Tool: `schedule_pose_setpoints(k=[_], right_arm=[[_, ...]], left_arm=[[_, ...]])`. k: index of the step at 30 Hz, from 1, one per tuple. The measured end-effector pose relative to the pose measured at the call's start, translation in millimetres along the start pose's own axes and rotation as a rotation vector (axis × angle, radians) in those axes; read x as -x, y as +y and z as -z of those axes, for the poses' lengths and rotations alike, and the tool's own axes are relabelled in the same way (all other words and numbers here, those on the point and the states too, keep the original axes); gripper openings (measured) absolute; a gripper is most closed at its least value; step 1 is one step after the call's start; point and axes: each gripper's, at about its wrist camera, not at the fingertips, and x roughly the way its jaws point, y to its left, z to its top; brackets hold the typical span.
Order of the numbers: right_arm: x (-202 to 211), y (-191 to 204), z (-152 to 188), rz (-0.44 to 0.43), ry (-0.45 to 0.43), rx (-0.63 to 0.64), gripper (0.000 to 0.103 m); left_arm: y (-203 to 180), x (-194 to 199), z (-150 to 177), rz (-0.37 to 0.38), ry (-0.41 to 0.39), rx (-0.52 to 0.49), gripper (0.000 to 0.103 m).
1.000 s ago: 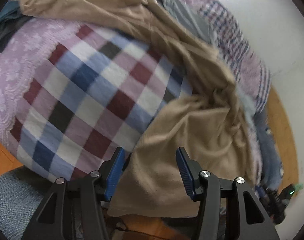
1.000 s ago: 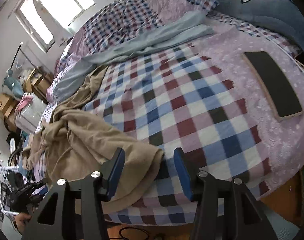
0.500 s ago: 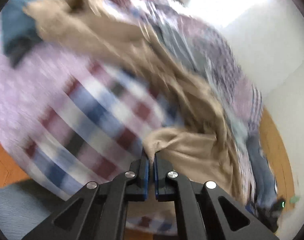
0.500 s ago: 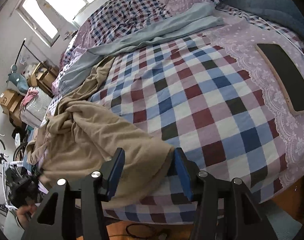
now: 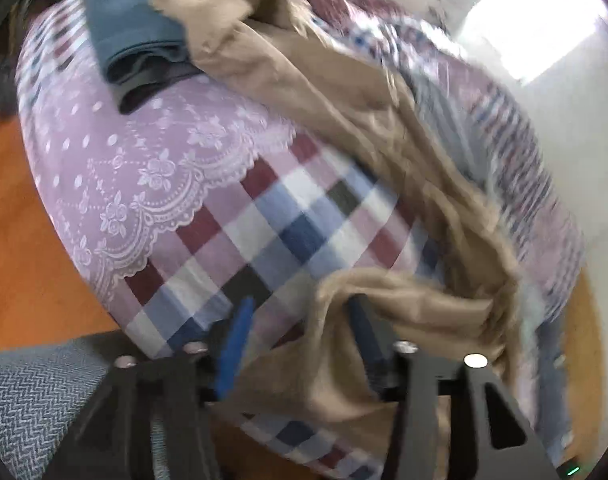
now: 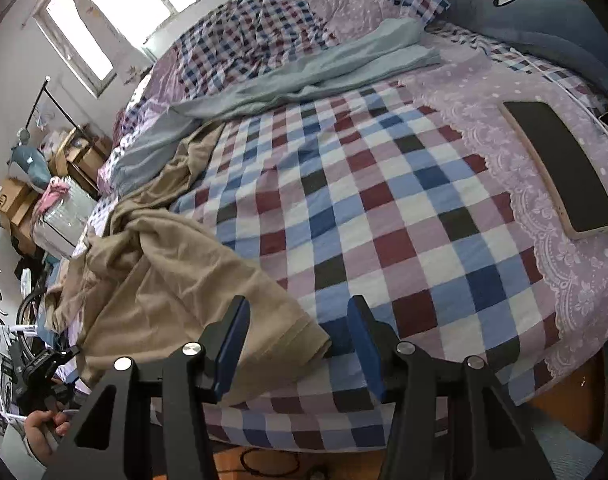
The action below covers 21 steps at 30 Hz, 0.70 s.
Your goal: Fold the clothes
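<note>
Much of the checked bedspread (image 6: 367,208) lies bare between the tan garment (image 6: 176,280) on one side and the lace-trimmed lilac border (image 6: 543,208) on the other, leaving open room across the middle of the bed. The garment's hem reaches the near edge of the bed and hangs a little over it.

Right gripper (image 6: 300,340) is spread wide and grasps nothing; the garment's corner lies between its blue fingers (image 6: 232,340), close to the left one, though contact cannot be told.

Left gripper (image 5: 300,344) is also parted wide. A bunched fold of the tan cloth (image 5: 383,312) drapes over its right finger and sits partly between the two; the view is blurred, so a true grip cannot be told. From there the garment trails up across the bed in a long rumpled band.

A phone (image 6: 559,168) lies face up on the lilac border, well apart from the garment. A pale blue garment (image 6: 304,80) stretches across the far side of the bed. A folded teal pile (image 5: 140,40) sits at the lilac end, its edge under the tan cloth. A hand (image 6: 44,432) shows at the lower left of the right view.
</note>
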Motion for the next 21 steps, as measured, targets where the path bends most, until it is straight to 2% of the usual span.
schedule_pose_setpoints(k=[4, 9, 21], right_arm=[[0, 4, -2, -0.010, -0.017, 0.000, 0.054], [-5, 22, -2, -0.036, -0.018, 0.048, 0.054], [-31, 83, -13, -0.137, 0.003, 0.256, 0.054]], left_arm=[[-6, 3, 3, 0.132, -0.016, 0.002, 0.058], [-37, -13, 10, 0.237, 0.051, -0.043, 0.059], [-124, -64, -9, 0.408, 0.167, -0.217, 0.060]])
